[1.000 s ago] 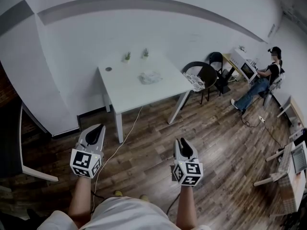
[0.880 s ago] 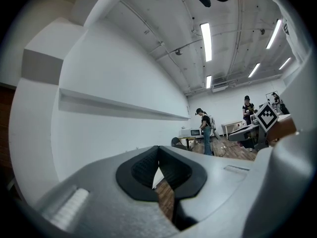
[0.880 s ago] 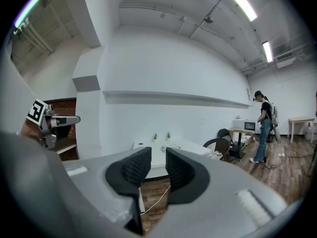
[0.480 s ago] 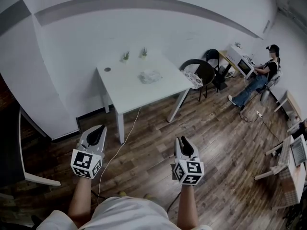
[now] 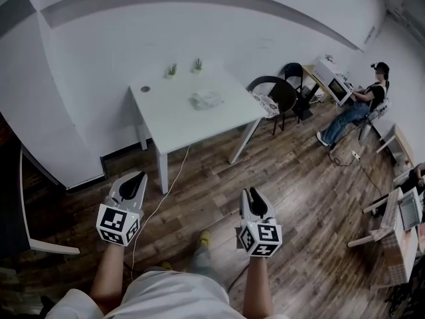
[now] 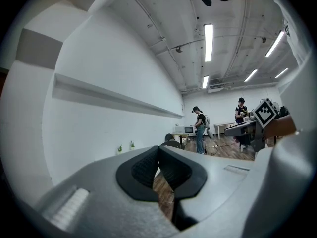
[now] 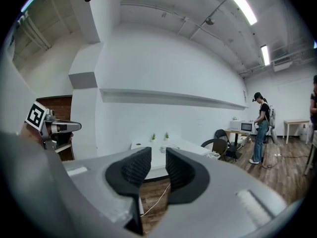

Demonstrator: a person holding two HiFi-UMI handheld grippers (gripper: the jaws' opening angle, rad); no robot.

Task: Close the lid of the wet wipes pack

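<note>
Since half a second ago, table has slid slightly up and left in the head view, and a yellow-toed shoe has come in on the wood floor between the grippers. Both grippers sit at about the same spots as before.

Left gripper is held low at the person's left, above the floor and well short of the table. In the left gripper view its black pads meet at the tips, with nothing between them.

Right gripper is held low at the person's right, level with the left one. In the right gripper view its jaws stand a narrow gap apart and are empty; only floor and table show through the gap.

Wet wipes pack lies on the white tabletop, right of centre and well apart from both grippers. Lid state is too small to tell. Two small potted plants stand at the table's far edge by the wall. A small dark round thing sits near the far left corner.

A black chair stands just right of the table. A seated person is at a desk far right. A white cable runs across the floor from under the table.
</note>
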